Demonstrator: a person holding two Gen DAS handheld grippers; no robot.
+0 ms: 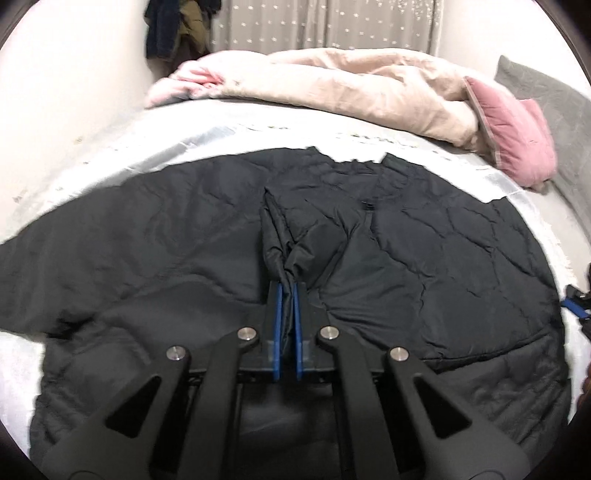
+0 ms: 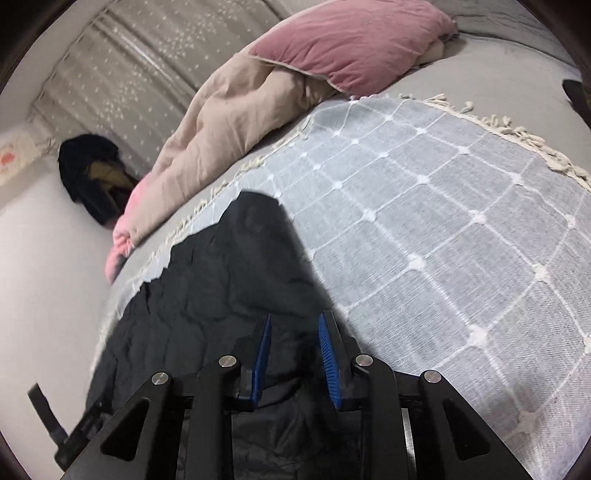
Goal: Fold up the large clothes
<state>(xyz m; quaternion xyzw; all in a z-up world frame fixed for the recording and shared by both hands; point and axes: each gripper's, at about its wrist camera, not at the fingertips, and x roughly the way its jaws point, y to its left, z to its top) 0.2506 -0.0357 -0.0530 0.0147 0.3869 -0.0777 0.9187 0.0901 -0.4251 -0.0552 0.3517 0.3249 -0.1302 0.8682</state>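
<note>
A large black quilted jacket (image 1: 424, 258) lies spread on a bed. My left gripper (image 1: 289, 291) is shut on a bunched fold of the jacket near its middle and lifts it slightly. In the right wrist view the jacket's edge (image 2: 221, 280) lies on a light blue checked throw (image 2: 443, 229). My right gripper (image 2: 294, 325) is open, its blue pads (image 2: 260, 354) over the jacket's right edge, with fabric between the jaws. The right gripper also shows at the far right of the left wrist view (image 1: 576, 306).
A beige duvet (image 1: 351, 88) and a pink pillow (image 1: 513, 129) lie heaped at the far side of the bed. A grey pillow (image 1: 546, 99) is at the far right. Dark clothes (image 1: 173, 29) hang on the wall by a curtain (image 1: 325, 26).
</note>
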